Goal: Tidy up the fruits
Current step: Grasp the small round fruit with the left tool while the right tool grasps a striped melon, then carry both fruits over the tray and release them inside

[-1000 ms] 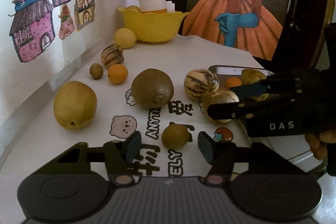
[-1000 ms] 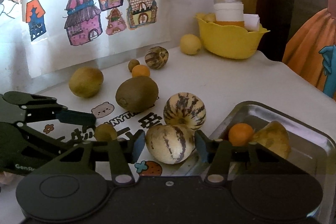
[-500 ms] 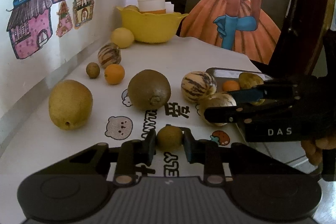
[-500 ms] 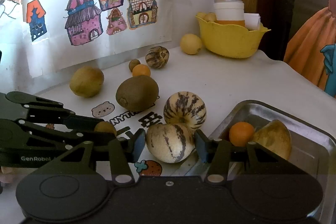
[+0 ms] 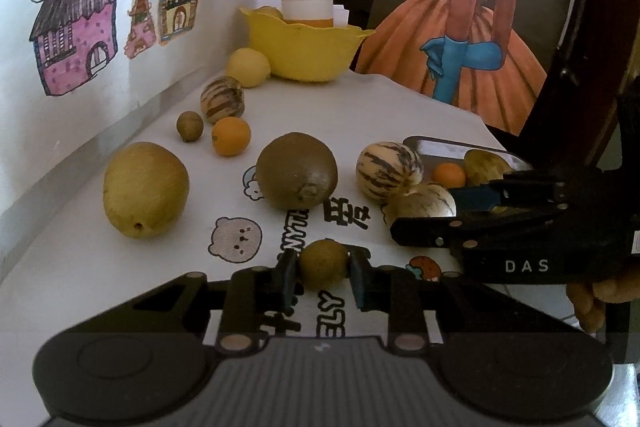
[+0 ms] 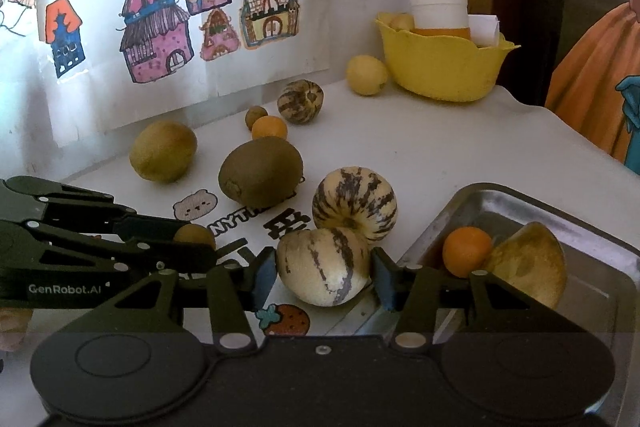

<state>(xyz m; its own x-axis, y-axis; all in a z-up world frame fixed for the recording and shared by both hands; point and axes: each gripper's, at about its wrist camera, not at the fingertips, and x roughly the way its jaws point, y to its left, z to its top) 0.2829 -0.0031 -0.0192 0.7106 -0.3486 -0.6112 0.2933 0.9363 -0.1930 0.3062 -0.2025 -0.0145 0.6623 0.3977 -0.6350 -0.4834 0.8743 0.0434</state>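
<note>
The right gripper [image 6: 323, 273] grasps a pale striped melon [image 6: 322, 266] on the white surface [image 6: 432, 163], both pads touching its sides, just beside the metal tray [image 6: 600, 263]. The left gripper [image 5: 322, 269] is clenched on a small brownish-green fruit [image 5: 323, 263] resting on the printed cloth

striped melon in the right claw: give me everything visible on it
The striped melon is cream-skinned with broken brown streaks, smooth, rounded and tapering toward the camera. It lies on the white printed tablecloth beside the metal tray, touching a second striped melon behind it. The right claw brackets it, both blue pads against its sides; it looks gripped and not yet lifted.
</note>
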